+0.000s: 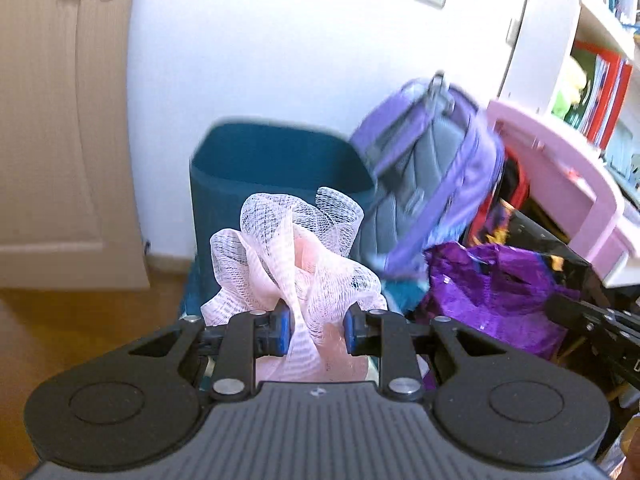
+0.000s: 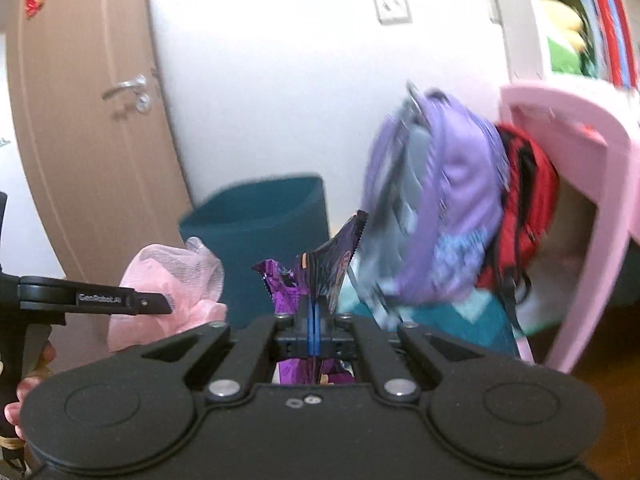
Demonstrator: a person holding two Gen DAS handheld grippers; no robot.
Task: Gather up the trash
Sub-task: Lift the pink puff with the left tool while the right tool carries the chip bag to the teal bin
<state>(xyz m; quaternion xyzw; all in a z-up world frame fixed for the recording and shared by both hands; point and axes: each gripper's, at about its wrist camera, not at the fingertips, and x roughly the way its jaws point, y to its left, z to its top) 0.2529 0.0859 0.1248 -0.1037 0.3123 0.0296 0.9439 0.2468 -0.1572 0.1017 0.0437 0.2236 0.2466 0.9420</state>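
Motion blur is smearing your purple backpack (image 2: 440, 208) and teal bin (image 1: 276, 168) rim, the pink mesh (image 1: 296, 256) is hiding the bin's front wall, and the frame edge is cutting your purple wrapper (image 2: 316, 276) base from view.

Purple backpack (image 1: 432, 168) leans against the open teal bin's (image 1: 272, 160) right side.
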